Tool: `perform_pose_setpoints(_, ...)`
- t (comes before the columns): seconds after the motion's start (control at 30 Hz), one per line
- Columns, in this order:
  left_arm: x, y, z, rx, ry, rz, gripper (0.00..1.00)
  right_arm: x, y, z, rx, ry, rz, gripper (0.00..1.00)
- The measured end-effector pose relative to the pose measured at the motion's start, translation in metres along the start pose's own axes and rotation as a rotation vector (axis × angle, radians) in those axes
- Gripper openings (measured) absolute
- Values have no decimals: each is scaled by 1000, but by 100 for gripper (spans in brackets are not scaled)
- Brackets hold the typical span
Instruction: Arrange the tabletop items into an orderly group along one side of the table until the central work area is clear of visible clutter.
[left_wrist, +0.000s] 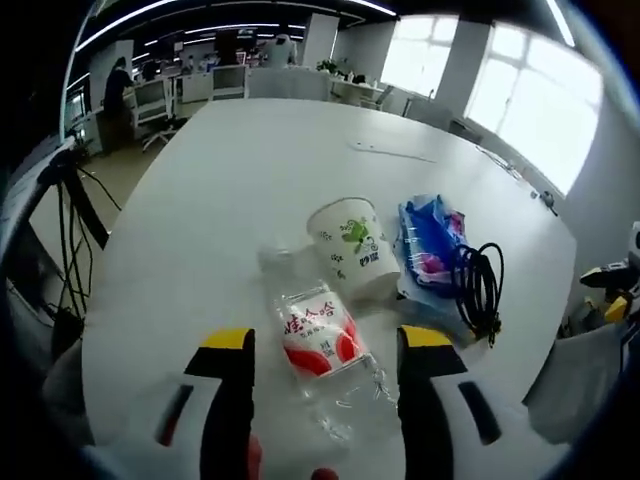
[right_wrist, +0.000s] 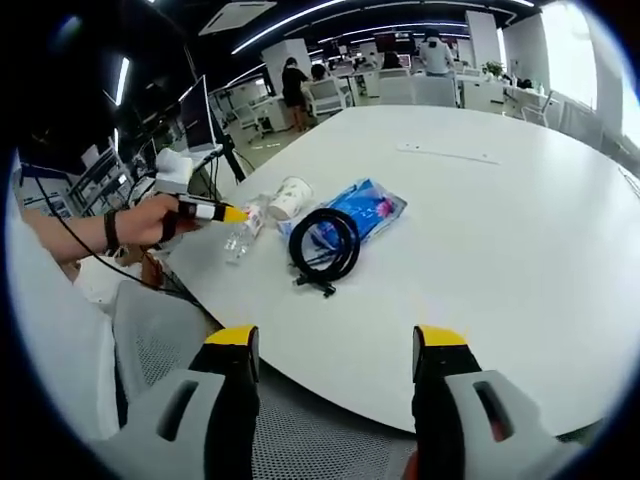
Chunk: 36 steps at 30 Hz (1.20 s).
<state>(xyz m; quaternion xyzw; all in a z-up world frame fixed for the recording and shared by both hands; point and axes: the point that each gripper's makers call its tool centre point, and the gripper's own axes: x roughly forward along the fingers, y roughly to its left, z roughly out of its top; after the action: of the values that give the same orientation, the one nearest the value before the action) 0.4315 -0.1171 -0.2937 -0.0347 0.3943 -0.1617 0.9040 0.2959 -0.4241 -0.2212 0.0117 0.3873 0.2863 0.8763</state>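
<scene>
A clear plastic bottle (left_wrist: 318, 338) with a red label lies on its side on the white table (left_wrist: 240, 190), between the jaws of my left gripper (left_wrist: 327, 340), which is open around it. Just beyond lie a tipped paper cup (left_wrist: 350, 243), a blue packet (left_wrist: 428, 238) and a coiled black cable (left_wrist: 478, 284). In the right gripper view the same cluster sits near the table's left edge: bottle (right_wrist: 240, 236), cup (right_wrist: 290, 197), packet (right_wrist: 367, 208), cable (right_wrist: 325, 245). A hand holds the left gripper (right_wrist: 212, 212) at the bottle. My right gripper (right_wrist: 336, 340) hangs open at the near table edge (right_wrist: 330, 385), holding nothing.
A thin white strip (left_wrist: 392, 151) lies far out on the table, also visible as a strip (right_wrist: 446, 154) in the right gripper view. A grey mesh chair (right_wrist: 300, 445) stands below the near edge. Desks, chairs, monitors and people fill the office behind. Cables and a stand (left_wrist: 72, 215) are left of the table.
</scene>
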Motion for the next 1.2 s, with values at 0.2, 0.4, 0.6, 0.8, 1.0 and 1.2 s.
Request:
perform_pose_setpoints(0.2,3,3,0,-5,9,5,56,1,1,0,-2,3,3,61)
perform_pose_setpoints(0.4,5,5,-5,14,29,14,52,3,2,2,-6,-1,8,61)
perform_pose_setpoints(0.6,8,3,-9,33,52,16,51,6,2,6,-19,-3,14,61)
perform_pose_setpoints(0.8,10,1,-11,28,62,3,47,9,3,13,-32,-10,20,62)
perform_pose_setpoints(1.0,10,-1,-12,33,65,-14,41,11,7,14,-46,-13,28,63)
perform_pose_setpoints(1.2,5,3,-13,75,82,-8,37,12,10,15,-44,-19,32,64)
